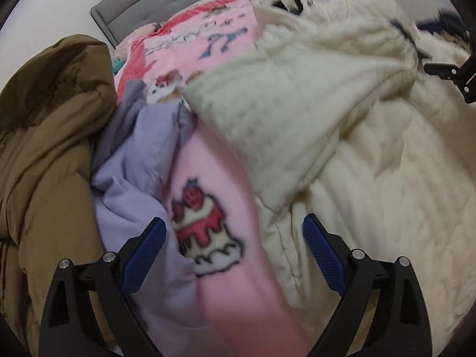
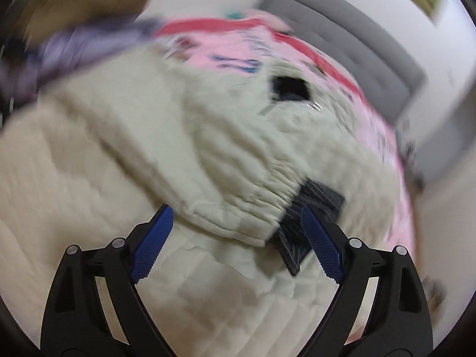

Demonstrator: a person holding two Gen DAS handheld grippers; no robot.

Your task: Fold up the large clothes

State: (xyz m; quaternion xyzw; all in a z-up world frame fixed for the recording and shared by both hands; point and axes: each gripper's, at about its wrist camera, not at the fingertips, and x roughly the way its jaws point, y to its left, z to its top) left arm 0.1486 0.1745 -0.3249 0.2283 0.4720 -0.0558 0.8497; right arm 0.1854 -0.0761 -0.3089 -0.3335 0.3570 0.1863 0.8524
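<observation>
A cream quilted jacket (image 1: 372,178) lies spread on the pink blanket (image 1: 226,184), one sleeve (image 1: 267,104) folded across it. My left gripper (image 1: 235,232) is open above the blanket's cake print, beside the jacket's edge, with nothing pressed between its blue pads. In the blurred right wrist view, my right gripper (image 2: 236,218) stands open over the cream jacket (image 2: 89,163); the sleeve's gathered cuff (image 2: 238,205) and its dark ribbed end (image 2: 309,217) lie between the pads, not gripped. The right gripper (image 1: 452,71) also shows at the right edge of the left wrist view.
A brown puffy coat (image 1: 50,136) is heaped at the left, with a lilac garment (image 1: 134,166) next to it. A grey padded headboard (image 1: 166,3) stands behind the bed against a white wall. A black patch (image 2: 290,89) marks the jacket's far part.
</observation>
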